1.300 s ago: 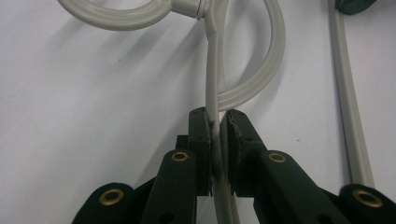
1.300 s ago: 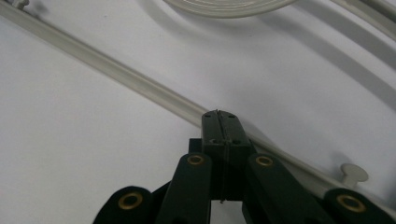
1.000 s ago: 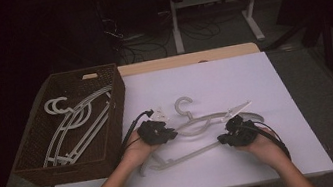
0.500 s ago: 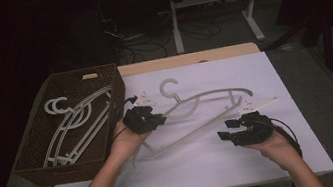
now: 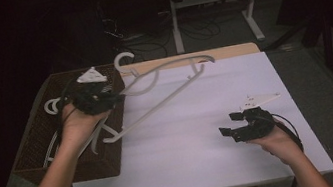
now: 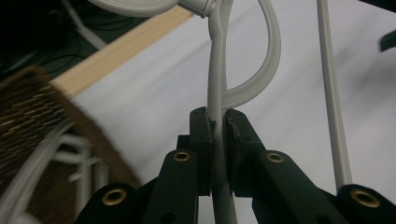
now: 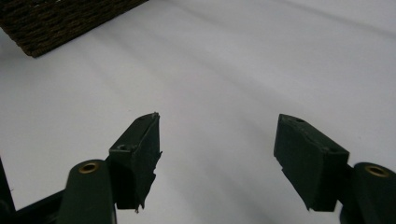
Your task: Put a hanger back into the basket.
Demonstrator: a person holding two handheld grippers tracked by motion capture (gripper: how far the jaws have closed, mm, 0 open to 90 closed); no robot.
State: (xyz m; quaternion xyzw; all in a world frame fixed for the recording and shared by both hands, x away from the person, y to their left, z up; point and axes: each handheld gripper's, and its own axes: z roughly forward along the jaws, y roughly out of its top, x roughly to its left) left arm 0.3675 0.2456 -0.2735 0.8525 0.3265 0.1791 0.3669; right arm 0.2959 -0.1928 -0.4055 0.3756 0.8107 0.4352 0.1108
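The left gripper (image 5: 113, 98) is pinching the white hanger (image 5: 164, 91) tight, its jaws pressing together on a thin bar of it, as the left gripper view (image 6: 219, 140) is showing plainly. The hanger is hanging in the air above the table's left side, its hook (image 5: 123, 59) pointing up near the table's far edge and its long bar slanting down toward the basket's corner. Just beneath the left hand (image 5: 78, 125), the brown woven basket (image 5: 41, 143) is sitting at the left edge of the white table (image 5: 205, 158), with more white hangers (image 5: 50, 107) lying inside it. Over on the right, the right gripper (image 5: 228, 127) is hovering low over bare tabletop, well apart from the hanger. Its jaws have just been opening and are standing spread with nothing between them (image 7: 217, 149).
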